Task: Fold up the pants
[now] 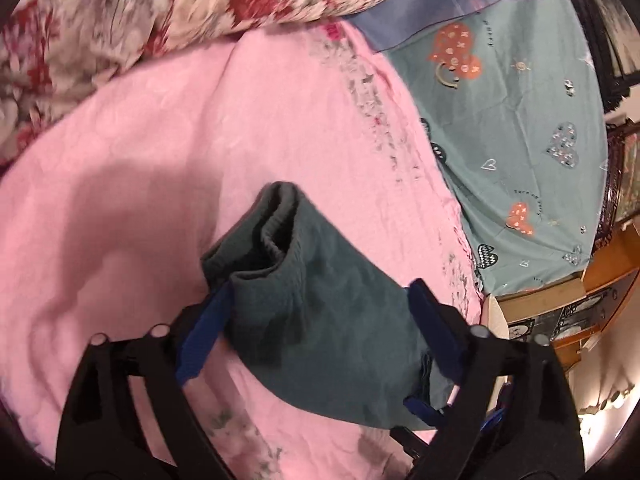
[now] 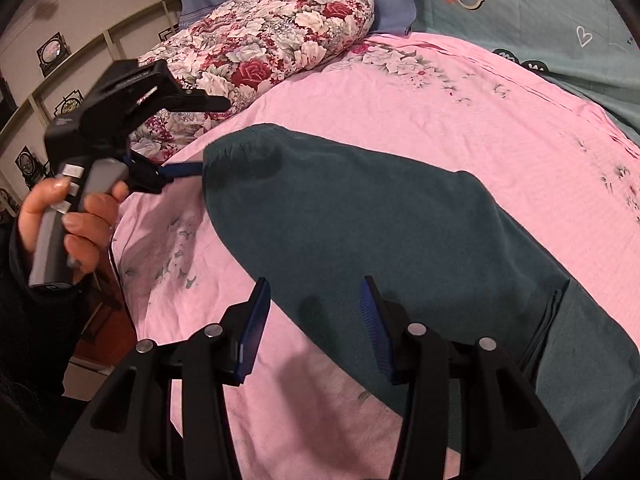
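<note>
Right wrist: right gripper point(image 2: 314, 328) fingers released above pants point(image 2: 360, 220); left gripper point(image 1: 320, 312) fingers straddle them, grip unclear.

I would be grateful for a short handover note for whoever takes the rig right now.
Left hand-held gripper: jaws wide, straddling the cuff end of the dark teal knit pants; grip not confirmed.
Right hand-held gripper: open and empty at the pants' near edge.
The pants lie lengthwise, already doubled over, on the pink floral bedsheet.
Left to do: fold the cuff end across towards the other end, then flatten.
</note>
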`<state>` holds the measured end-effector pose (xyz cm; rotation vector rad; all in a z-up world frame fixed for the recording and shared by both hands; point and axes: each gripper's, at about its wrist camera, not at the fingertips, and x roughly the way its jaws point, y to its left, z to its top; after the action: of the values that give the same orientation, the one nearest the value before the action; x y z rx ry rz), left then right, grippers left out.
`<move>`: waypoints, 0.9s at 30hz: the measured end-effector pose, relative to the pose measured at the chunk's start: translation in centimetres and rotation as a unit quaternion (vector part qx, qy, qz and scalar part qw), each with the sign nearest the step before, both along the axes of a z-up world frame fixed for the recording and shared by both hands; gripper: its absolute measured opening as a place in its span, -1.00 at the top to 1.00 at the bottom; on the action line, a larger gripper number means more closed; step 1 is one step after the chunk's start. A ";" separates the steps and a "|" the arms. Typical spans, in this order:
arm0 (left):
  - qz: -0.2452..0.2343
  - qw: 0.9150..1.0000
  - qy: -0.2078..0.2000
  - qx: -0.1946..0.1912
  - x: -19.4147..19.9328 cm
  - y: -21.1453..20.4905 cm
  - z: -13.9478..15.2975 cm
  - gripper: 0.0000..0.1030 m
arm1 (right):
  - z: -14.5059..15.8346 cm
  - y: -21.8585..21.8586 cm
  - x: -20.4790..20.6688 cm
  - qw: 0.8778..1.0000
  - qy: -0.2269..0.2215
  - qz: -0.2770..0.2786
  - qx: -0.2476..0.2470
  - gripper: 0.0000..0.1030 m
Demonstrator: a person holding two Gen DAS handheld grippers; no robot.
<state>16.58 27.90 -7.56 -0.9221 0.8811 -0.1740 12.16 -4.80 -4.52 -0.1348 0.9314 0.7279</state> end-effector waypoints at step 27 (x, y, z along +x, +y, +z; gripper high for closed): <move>-0.109 0.980 0.044 0.162 4.8 -1.6 -2.3 -0.56 | -1.6 9.6 -0.2 0.994 -0.024 0.095 -0.047 0.08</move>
<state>21.37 26.35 -9.87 -0.5308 1.0569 -0.1727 11.94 4.81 -6.15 -0.3268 0.9149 0.8532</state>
